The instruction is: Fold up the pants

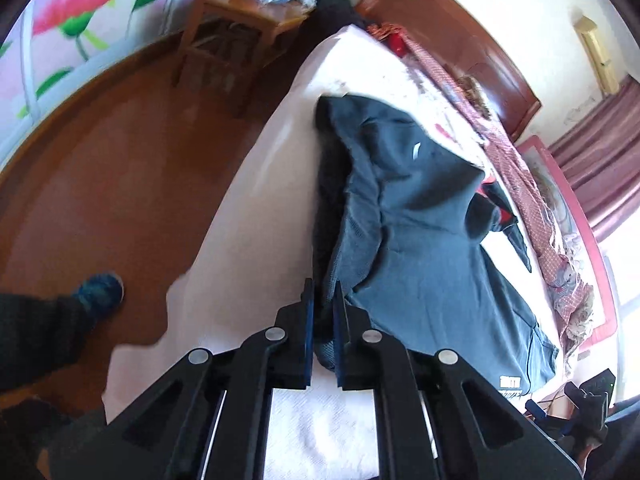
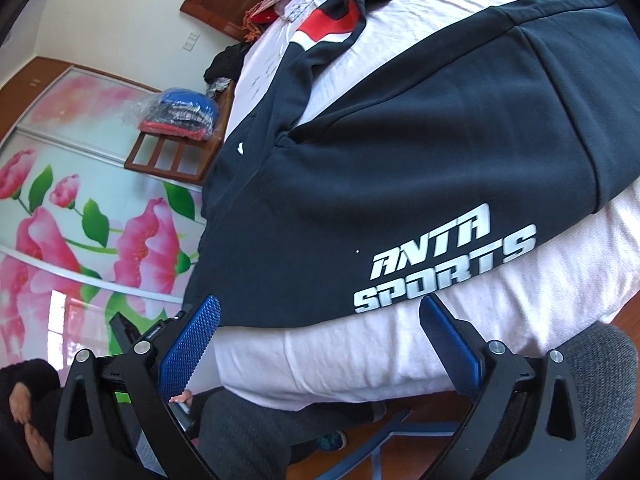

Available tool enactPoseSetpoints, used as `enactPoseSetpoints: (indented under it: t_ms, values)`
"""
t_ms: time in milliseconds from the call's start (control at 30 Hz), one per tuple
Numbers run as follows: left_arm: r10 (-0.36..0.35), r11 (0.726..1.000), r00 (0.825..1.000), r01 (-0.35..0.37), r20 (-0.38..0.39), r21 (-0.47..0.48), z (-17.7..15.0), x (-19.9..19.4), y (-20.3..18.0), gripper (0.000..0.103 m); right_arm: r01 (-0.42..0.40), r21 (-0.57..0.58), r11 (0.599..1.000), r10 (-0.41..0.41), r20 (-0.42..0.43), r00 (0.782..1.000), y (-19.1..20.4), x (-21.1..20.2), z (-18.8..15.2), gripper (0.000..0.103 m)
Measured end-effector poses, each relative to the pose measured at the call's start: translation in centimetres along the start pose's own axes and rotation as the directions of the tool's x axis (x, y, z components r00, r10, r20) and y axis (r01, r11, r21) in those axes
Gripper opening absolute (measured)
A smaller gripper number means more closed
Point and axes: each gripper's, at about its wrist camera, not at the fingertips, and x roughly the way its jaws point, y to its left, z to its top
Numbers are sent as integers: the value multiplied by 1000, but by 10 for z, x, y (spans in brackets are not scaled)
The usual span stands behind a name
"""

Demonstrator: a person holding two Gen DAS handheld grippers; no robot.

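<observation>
Dark navy sports pants (image 1: pixel 420 216) lie on a white bed (image 1: pixel 272 184), partly doubled over. My left gripper (image 1: pixel 323 300) is shut on the pants' near edge and lifts a fold of fabric. In the right wrist view the pants (image 2: pixel 400 168) show white "ANTA SPORTS" lettering (image 2: pixel 440 256) near the hem at the bed's edge (image 2: pixel 360 356). My right gripper (image 2: pixel 320 320) is open and empty, with blue pads (image 2: pixel 192 344), just before that hem. It also shows in the left wrist view (image 1: pixel 588 404) at the lower right.
A second dark garment with red and white patches (image 2: pixel 328 28) lies farther up the bed. A wooden chair (image 1: pixel 236 32) with bagged clothes stands beside the bed. A wooden headboard (image 1: pixel 460 40), a floral wardrobe (image 2: pixel 80 220), the brown floor (image 1: pixel 120 160) and the person's foot (image 1: pixel 100 292) show.
</observation>
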Motion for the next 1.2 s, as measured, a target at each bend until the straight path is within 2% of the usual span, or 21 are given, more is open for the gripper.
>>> enactPoseSetpoints:
  t_ms: [133,167,200,233,300,333,367,433,533,633,700,800,833,867,933,1000,1067,1200]
  values:
    - [1,997,998,-6,-70,-72,-11,22,23,10,14,-12,1000,-15,-44,999,0,11,-5,99]
    - [2,997,997,-7,-73,-73,-10,22,21,14,22,-8,1000,-23,-56,998,-3,14,-5,99]
    - [9,998,996,-14,-84,-64,-8,22,20,25,25,0,1000,-25,-65,998,-5,16,-5,99]
    - [19,999,994,-24,-104,-44,-5,21,19,31,23,10,1000,-22,-72,997,-8,18,-4,99]
    - [-37,999,988,31,-147,-39,1,15,24,62,19,23,1000,-18,-74,997,-13,21,-3,99]
    - [-49,998,985,40,-165,-55,2,11,27,98,19,25,1000,-17,-73,997,-15,22,-1,99]
    - [-70,995,982,55,-176,-89,7,2,33,101,18,26,1000,-16,-72,997,-16,23,1,99]
    - [-185,972,970,156,-160,-176,21,-15,40,101,15,27,1000,-13,-74,997,-18,28,4,99]
    - [-255,944,964,231,-77,-236,55,-28,34,101,7,29,1000,-4,-80,997,-17,37,11,99]
    - [-274,934,959,250,-65,-255,98,-6,16,101,-2,19,1000,4,-82,997,-12,43,18,99]
    - [-318,916,943,278,-101,-288,128,27,2,101,-6,7,1000,7,-79,997,-9,43,20,99]
    - [-311,912,933,240,-180,-334,154,85,-6,101,9,-6,1000,-9,-80,997,-10,41,20,99]
    - [-315,905,929,232,-196,-355,157,95,-6,101,18,-6,1000,-18,-80,997,-11,40,21,99]
    - [-329,886,920,224,-211,-407,161,111,-1,101,23,-4,1000,-23,-79,997,-12,40,22,99]
    - [-362,859,913,248,-187,-449,168,123,3,101,33,2,999,-33,-76,997,-14,39,25,99]
    - [-353,856,924,256,-147,-449,173,124,6,101,43,8,999,-43,-74,996,-16,40,28,99]
    - [-356,846,926,261,-127,-464,181,130,12,101,47,12,999,-45,-76,996,-17,44,31,99]
    - [-408,798,905,289,-122,-528,188,150,21,101,45,8,999,-45,-74,996,-14,52,38,99]
